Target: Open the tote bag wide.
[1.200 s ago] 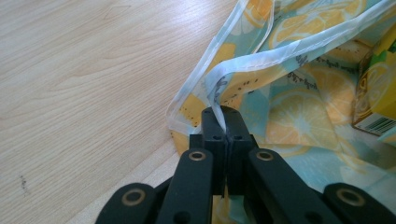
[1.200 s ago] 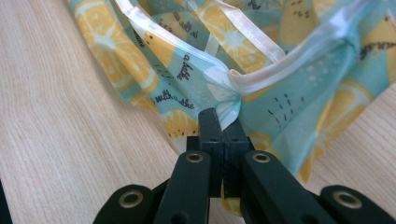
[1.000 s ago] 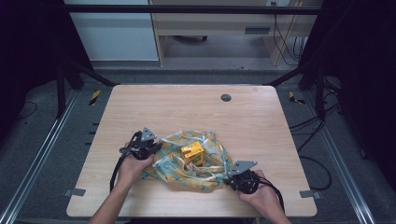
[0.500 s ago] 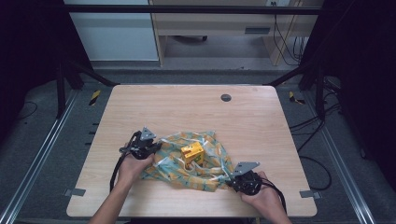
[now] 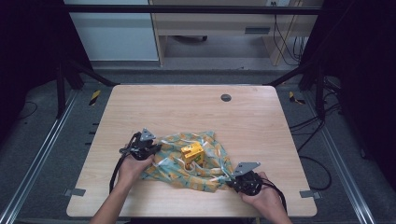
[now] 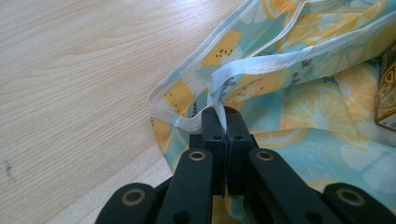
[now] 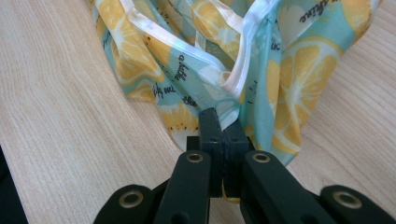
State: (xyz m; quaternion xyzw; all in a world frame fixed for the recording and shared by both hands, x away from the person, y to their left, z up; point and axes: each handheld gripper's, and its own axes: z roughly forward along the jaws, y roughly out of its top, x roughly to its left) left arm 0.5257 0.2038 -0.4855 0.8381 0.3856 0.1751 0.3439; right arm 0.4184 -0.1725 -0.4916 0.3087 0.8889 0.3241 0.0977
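A light wooden desk [image 5: 196, 107] carries a crumpled cloth [image 5: 191, 161] printed with orange and lemon slices on a teal ground and edged with pale binding tape; it lies toward the 6 o'clock edge of the desk, a little right of the middle. On the cloth near its centre sits a small yellow box [image 5: 192, 152], tilted, with folds of fabric rising around it. The left hand-held gripper [image 5: 156, 148] lies at the cloth's 9 o'clock side with the person's left hand [image 5: 133, 165] behind it. In the left gripper view its black jaws are pressed together on a fold of the pale hem [image 6: 224, 88], with the cloth spreading away toward 1 o'clock and the edge of the box [image 6: 387, 93] just visible at 3 o'clock. The right hand-held gripper [image 5: 232, 179] lies at the cloth's 4 o'clock corner, with the right hand [image 5: 261, 193] wrapped around it near the desk's front edge. In the right gripper view its jaws are likewise clamped on a bunched bit of the hem [image 7: 231, 105], the fabric rising in gathered folds toward 12 o'clock. A small dark round grommet [image 5: 226, 97] is set in the desk at about 1 o'clock, well apart from the cloth.
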